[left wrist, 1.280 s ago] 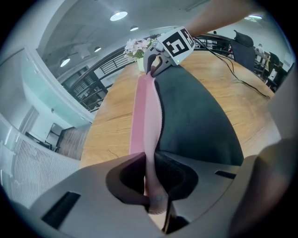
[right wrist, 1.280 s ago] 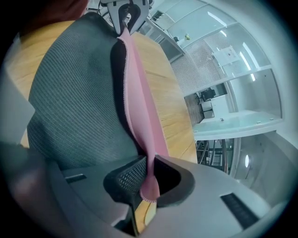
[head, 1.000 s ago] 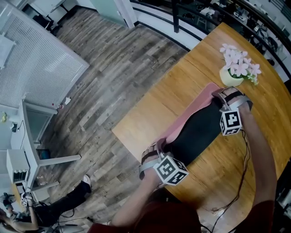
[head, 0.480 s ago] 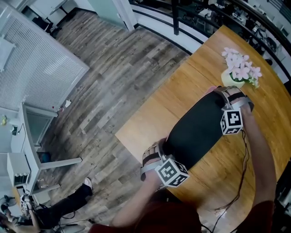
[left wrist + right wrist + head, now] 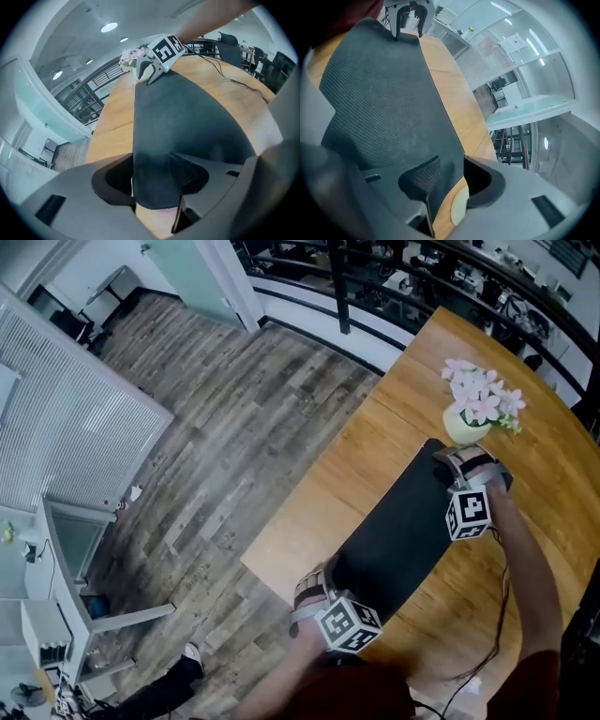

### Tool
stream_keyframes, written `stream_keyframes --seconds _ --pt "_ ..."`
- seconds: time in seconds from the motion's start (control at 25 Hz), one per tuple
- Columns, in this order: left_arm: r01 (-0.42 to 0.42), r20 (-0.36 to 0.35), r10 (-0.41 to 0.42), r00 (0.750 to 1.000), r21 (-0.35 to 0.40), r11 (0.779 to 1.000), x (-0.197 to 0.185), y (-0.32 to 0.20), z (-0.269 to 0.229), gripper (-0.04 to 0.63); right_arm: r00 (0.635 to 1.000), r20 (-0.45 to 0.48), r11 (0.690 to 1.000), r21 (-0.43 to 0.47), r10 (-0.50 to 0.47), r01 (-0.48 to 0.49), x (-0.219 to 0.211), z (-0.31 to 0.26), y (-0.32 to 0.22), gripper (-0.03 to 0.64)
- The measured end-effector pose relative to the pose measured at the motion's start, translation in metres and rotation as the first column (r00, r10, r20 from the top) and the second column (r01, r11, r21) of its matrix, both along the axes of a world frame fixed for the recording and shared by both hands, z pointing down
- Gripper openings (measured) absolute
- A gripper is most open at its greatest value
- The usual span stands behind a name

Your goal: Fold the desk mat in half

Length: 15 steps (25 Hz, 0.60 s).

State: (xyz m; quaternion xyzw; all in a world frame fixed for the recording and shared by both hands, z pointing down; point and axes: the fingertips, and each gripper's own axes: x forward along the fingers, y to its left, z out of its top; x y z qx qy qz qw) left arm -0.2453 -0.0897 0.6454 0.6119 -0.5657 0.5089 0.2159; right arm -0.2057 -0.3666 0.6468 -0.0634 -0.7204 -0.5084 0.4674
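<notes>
The desk mat [image 5: 398,531] lies folded on the wooden table [image 5: 375,427], its black underside up. My left gripper [image 5: 323,579] is at the mat's near corner. In the left gripper view the gripper [image 5: 157,187] has that corner of the mat [image 5: 178,112] lying loose between jaws that have just been opening. My right gripper [image 5: 452,457] is at the far corner, beside the vase. In the right gripper view the gripper [image 5: 445,187] has the mat [image 5: 379,93] edge between its jaws, which have just been closing partway; the pads stand off it.
A small vase of pink flowers [image 5: 478,404] stands just beyond the right gripper. The table's left edge [image 5: 309,493] runs close along the mat, with wood floor [image 5: 234,409] below. A cable [image 5: 502,615] trails over the table at the right.
A second ago a pink strip of the mat's top side showed along the left edge. The black half now covers it and lies flat. Both grippers stay at their corners.
</notes>
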Motion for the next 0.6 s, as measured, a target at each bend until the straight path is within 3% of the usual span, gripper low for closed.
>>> stream_keyframes --seconds 0.12,0.32,0.48,0.6 --pt "-0.006 -0.074 0.01 0.997 0.063 0.998 0.0 -0.004 -0.007 0.214 0.998 0.023 0.998 -0.003 0.055 -0.055 0.005 -0.002 0.0 0.151" --pt "-0.047 -0.163 0.066 0.984 0.114 0.992 -0.016 -0.029 -0.015 0.213 0.966 0.11 0.97 -0.092 0.235 -0.226 0.01 -0.018 -0.009 0.16" --pt "-0.059 -0.194 0.09 0.977 0.16 0.985 -0.031 -0.055 -0.028 0.213 0.896 0.194 0.904 -0.245 0.399 -0.349 0.009 -0.034 -0.001 0.175" --pt "-0.047 -0.237 0.098 0.967 0.211 0.976 -0.034 -0.079 -0.038 0.204 0.807 0.25 0.823 -0.369 0.535 -0.432 0.013 -0.044 0.009 0.179"
